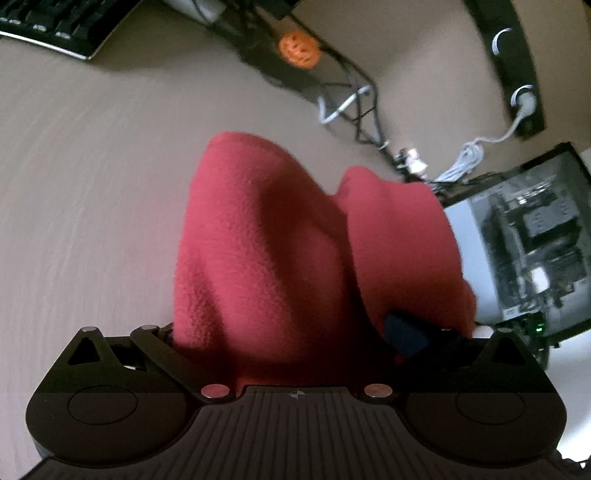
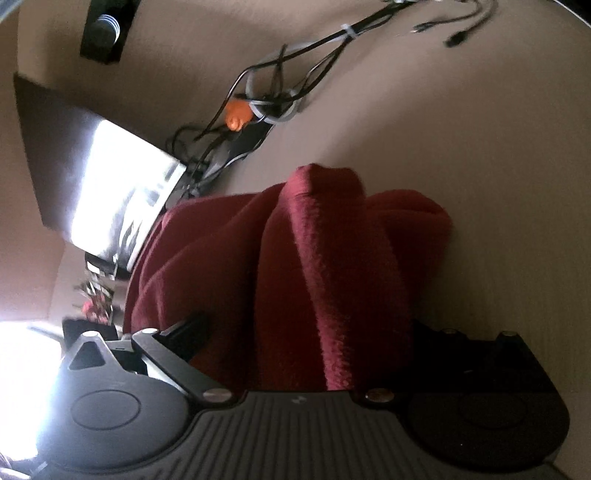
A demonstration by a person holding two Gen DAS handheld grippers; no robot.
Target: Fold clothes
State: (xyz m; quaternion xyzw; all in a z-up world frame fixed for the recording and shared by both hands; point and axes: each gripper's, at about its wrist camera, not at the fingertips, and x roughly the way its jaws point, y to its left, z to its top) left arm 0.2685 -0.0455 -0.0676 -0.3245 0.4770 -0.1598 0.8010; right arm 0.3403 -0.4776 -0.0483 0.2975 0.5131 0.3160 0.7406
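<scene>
A red fleece garment (image 1: 266, 243) hangs bunched from my left gripper (image 1: 295, 332), which is shut on it; the cloth covers the fingertips and drapes forward over the beige table. In the right wrist view the same garment (image 2: 314, 266) looks dark red and hangs in thick folds from my right gripper (image 2: 295, 332), which is shut on it. The cloth hides both grippers' fingertips. Both views are tilted and a little blurred.
The beige table (image 1: 92, 184) carries a black keyboard (image 1: 55, 26) at far left, an orange ball (image 1: 299, 48) among black cables (image 1: 354, 96), a power strip (image 1: 517, 74), and a glass-sided computer case (image 1: 535, 240). The orange ball (image 2: 236, 114) and case (image 2: 122, 192) also show in the right wrist view.
</scene>
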